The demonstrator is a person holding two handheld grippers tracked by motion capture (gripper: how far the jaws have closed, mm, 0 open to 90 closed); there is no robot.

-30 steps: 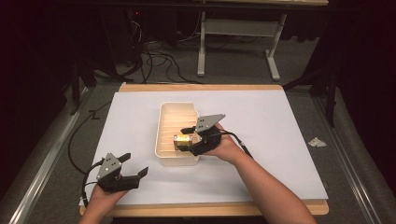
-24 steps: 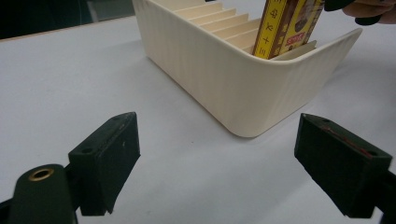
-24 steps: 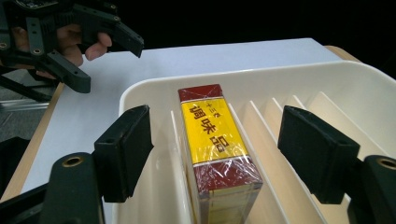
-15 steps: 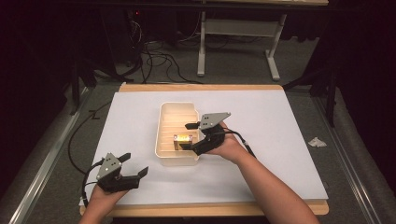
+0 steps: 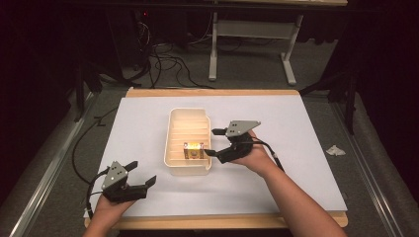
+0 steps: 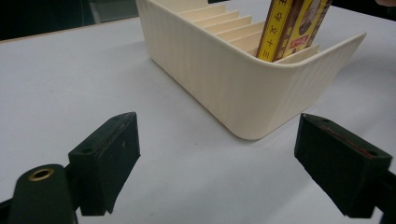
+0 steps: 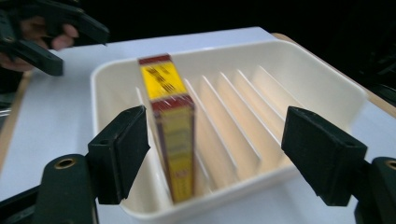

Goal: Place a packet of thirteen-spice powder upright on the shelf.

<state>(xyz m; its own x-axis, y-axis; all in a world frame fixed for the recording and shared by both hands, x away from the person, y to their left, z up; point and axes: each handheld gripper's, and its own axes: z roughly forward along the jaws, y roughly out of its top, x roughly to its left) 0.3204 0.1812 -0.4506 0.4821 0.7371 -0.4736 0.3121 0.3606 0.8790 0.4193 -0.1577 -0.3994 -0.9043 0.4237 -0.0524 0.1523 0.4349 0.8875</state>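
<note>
A cream slotted tray (image 5: 190,112) sits mid-table. A yellow and red box (image 5: 193,149) stands on edge in a slot near the tray's near end. My right gripper (image 5: 211,142) hovers just right of the tray, open; its jaws have just been opening and nothing is gripped. In the right gripper view the box (image 7: 173,126) stands in the tray (image 7: 327,84) just ahead of the wide jaws (image 7: 215,154). My left gripper (image 5: 143,172) rests open at the near left. Its own view shows the tray's corner (image 6: 224,79) and box (image 6: 292,28) beyond the open jaws (image 6: 217,158).
White paper (image 5: 296,148) covers the wooden table. A crumpled scrap (image 5: 335,149) lies off the table's right side. Cables (image 5: 158,54) and a desk frame (image 5: 247,44) stand on the dark floor beyond. The left gripper (image 7: 46,32) appears far off in the right gripper view.
The right gripper has let go of the box and drawn back to the right, off the tray. The box stays upright in its slot. The left gripper has not moved.
</note>
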